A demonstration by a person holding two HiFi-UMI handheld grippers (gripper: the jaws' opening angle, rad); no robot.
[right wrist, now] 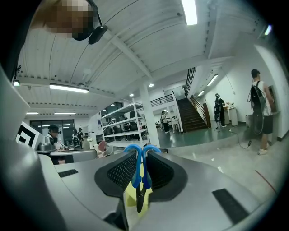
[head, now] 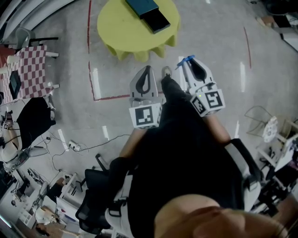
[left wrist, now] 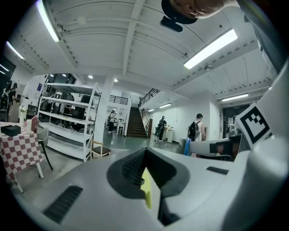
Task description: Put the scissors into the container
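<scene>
You're standing well back from the round yellow table [head: 116, 28] on the far side. The teal box [head: 142, 5] lying on it is probably your container, though I can't make out its inside from here. Your left gripper [left wrist: 146, 169] is sitting closed on nothing. Your right gripper [right wrist: 141, 155] is clamping the blue-handled scissors [right wrist: 137, 173]. The pickup is done; you're still facing the carry and the drop-in.

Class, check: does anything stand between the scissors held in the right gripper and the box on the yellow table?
Nothing visible does. The scissors are clamped in the right gripper, and in the head view only bare floor lies between them and the yellow table carrying the box.
</scene>
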